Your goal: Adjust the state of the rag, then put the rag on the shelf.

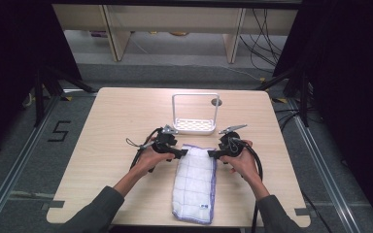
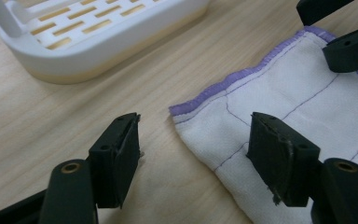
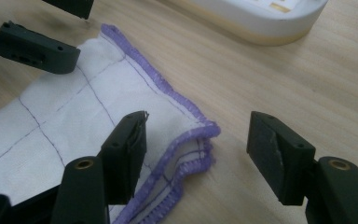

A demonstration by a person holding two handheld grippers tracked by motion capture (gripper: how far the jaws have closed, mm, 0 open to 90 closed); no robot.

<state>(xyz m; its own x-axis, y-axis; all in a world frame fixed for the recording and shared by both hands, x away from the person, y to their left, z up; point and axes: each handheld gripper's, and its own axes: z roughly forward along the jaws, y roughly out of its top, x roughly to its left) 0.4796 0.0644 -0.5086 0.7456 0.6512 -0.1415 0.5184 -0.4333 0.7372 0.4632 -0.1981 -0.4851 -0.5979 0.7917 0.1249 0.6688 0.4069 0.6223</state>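
A folded white cloth (image 1: 194, 182) with purple trim and a thin grid pattern lies lengthwise on the wooden table (image 1: 116, 121), its far end between my two grippers. My left gripper (image 1: 183, 153) is open, its jaws straddling the cloth's far left corner (image 2: 179, 112) just above the table. My right gripper (image 1: 211, 154) is open too, its jaws either side of the far right corner (image 3: 204, 135), where the layered purple hems curl up. Nothing is held. The cloth (image 2: 303, 107) spreads away in the left gripper view, and the cloth (image 3: 65, 121) does likewise in the right gripper view.
A white slotted rack (image 1: 195, 114) with a tall square frame stands just beyond the cloth at the table's middle. Its base (image 2: 93, 32) is close ahead of the left gripper, and the base (image 3: 261, 18) lies ahead of the right one. A round cable hole (image 1: 216, 102) sits behind it.
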